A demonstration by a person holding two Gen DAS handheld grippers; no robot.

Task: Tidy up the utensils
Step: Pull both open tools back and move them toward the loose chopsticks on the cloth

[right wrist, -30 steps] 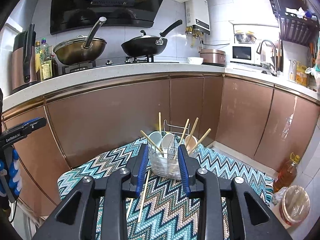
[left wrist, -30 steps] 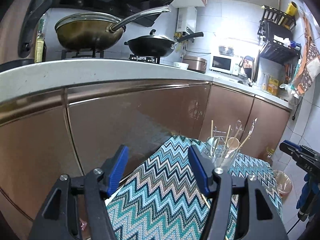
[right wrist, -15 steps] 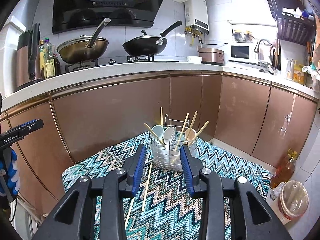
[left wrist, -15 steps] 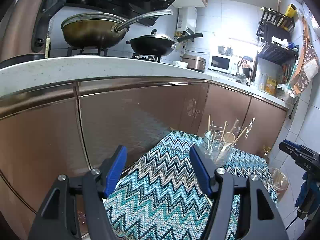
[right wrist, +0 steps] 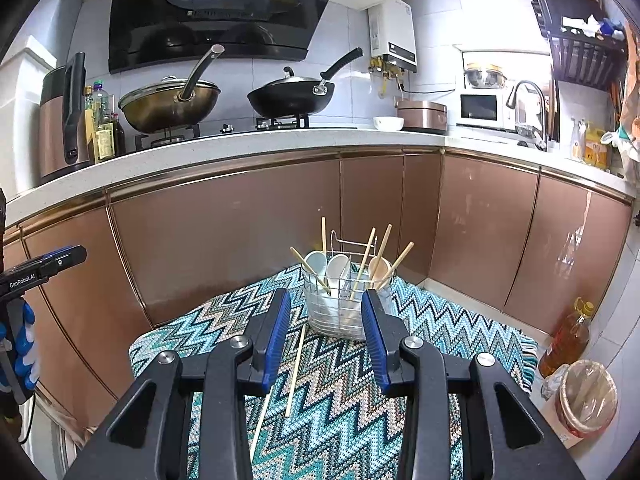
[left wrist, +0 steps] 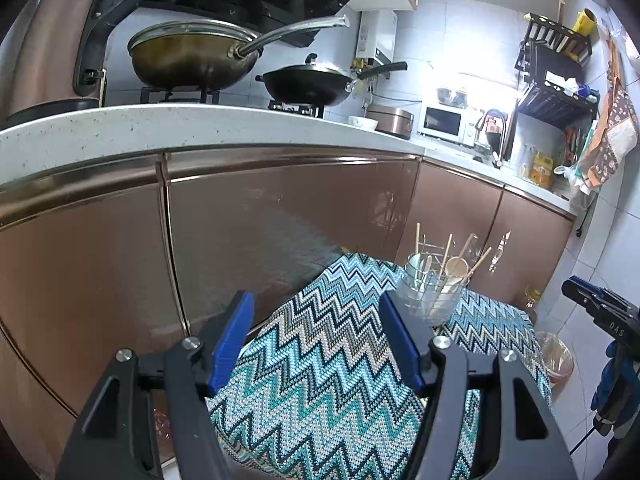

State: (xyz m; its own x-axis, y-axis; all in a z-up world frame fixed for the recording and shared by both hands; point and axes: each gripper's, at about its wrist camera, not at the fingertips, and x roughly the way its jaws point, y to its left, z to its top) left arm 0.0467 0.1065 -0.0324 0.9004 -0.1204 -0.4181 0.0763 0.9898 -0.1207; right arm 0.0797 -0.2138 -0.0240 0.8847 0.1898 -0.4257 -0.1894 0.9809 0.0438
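Both tongs gape, empty: left tongs (left wrist: pixel 316 338), right tongs (right wrist: pixel 326 336). Wire utensil holder (right wrist: pixel 340 308) with chopsticks and spoons stands on zigzag-cloth desk (right wrist: pixel 440 340). Two loose chopsticks (right wrist: pixel 295 370) lie just before it.

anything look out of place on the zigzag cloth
Yes: two chopsticks lie loose on the zigzag cloth, just in front of the wire utensil holder, while the other chopsticks and spoons stand inside it. Both the left gripper and right gripper are open and empty.
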